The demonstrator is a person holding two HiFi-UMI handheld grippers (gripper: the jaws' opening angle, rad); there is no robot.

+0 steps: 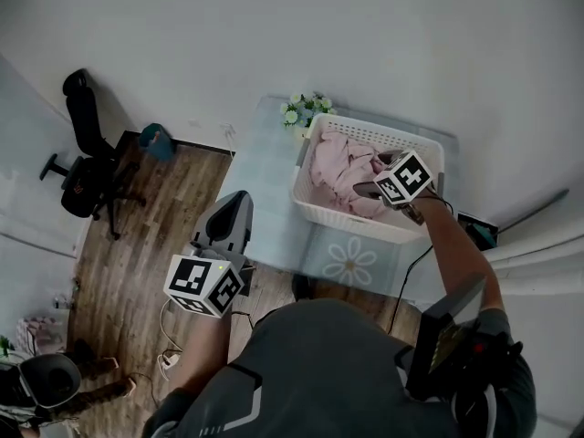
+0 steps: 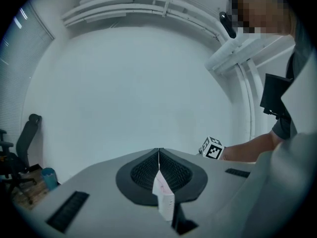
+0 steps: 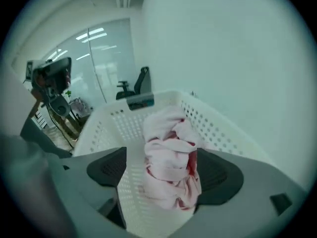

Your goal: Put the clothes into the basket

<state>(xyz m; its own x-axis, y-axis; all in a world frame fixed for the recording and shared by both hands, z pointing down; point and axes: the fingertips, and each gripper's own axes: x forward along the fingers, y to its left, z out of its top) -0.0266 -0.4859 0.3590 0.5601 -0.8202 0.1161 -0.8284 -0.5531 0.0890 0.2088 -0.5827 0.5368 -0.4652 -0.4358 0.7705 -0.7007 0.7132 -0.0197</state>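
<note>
A white slotted basket (image 1: pixel 351 219) stands on a pale table (image 1: pixel 265 176), with pink clothes (image 1: pixel 339 167) piled inside. My right gripper (image 1: pixel 370 188) hangs over the basket's right part. In the right gripper view its jaws stand well apart over the basket (image 3: pixel 114 123). A bunched pink garment (image 3: pixel 168 152) lies between them against the right pad (image 3: pixel 220 175), with a gap to the left one. My left gripper (image 1: pixel 234 201) is held off to the left, away from the basket. In its own view the left gripper (image 2: pixel 158 152) is shut, and a small white tag (image 2: pixel 163 197) sticks out between the pads.
A bunch of white flowers (image 1: pixel 306 109) sits at the basket's far left corner. A flower-print mat (image 1: pixel 351 261) lies in front of the basket. A black office chair (image 1: pixel 87 153) and a teal object (image 1: pixel 157 140) stand on the wooden floor (image 1: pixel 155 235) to the left. A dark device (image 1: pixel 479 229) sits at the right.
</note>
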